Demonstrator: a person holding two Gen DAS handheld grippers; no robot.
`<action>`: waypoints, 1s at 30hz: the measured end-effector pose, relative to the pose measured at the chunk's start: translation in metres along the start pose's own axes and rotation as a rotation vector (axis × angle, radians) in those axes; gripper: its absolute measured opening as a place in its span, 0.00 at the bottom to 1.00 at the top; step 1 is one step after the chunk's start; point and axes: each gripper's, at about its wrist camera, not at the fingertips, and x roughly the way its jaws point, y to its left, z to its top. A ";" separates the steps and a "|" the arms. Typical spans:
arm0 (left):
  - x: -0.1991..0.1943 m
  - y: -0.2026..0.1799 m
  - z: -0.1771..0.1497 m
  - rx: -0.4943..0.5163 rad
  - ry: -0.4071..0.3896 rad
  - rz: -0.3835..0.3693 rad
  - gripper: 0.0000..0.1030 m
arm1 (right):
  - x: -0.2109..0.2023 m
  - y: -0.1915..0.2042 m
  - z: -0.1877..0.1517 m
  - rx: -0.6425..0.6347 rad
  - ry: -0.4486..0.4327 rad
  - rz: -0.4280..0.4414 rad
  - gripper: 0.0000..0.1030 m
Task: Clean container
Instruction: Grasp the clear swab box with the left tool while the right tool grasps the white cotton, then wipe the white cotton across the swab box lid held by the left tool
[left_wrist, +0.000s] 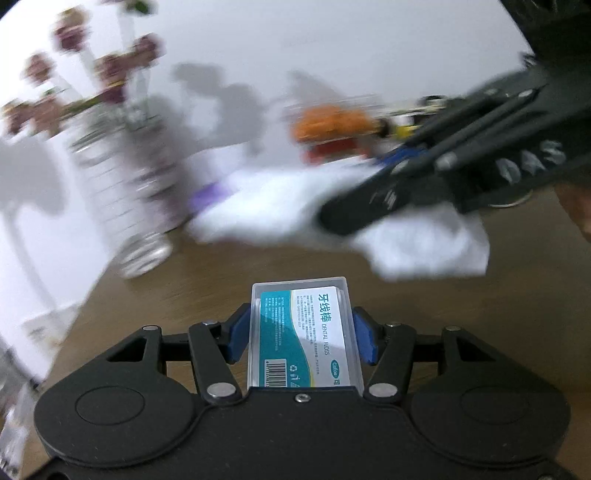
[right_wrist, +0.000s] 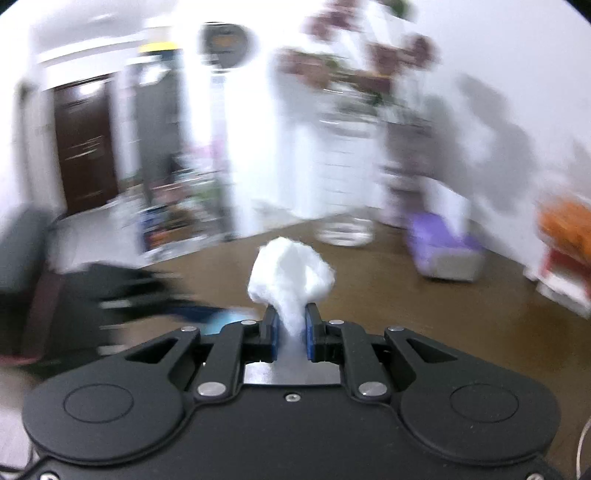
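My left gripper (left_wrist: 301, 326) is shut on a clear plastic dental floss container (left_wrist: 303, 332) with a teal and white label, held above the brown wooden table (left_wrist: 221, 280). My right gripper (right_wrist: 291, 323) is shut on a white wad of tissue (right_wrist: 290, 275) that bulges out past the blue pads. In the left wrist view the right gripper (left_wrist: 332, 218) shows blurred at upper right, with the white tissue (left_wrist: 424, 247) hanging from it, ahead of the container. The left gripper shows as a dark blur at the left in the right wrist view (right_wrist: 122, 291).
A tall glass vase with purple flowers (left_wrist: 122, 177) stands at the table's back left. A purple and white box (right_wrist: 443, 251) sits by the wall. An orange and red item (left_wrist: 332, 129) is at the back right. A white wall runs behind.
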 end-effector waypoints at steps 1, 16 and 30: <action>0.000 -0.009 0.002 0.024 -0.025 -0.050 0.54 | -0.005 0.005 -0.001 -0.031 0.030 0.025 0.14; 0.016 -0.074 -0.004 0.225 -0.027 -0.262 0.55 | -0.051 0.028 -0.044 -0.320 0.328 -0.032 0.15; 0.031 -0.071 -0.012 0.210 0.066 -0.225 0.90 | -0.052 0.016 -0.068 -0.258 0.360 -0.020 0.15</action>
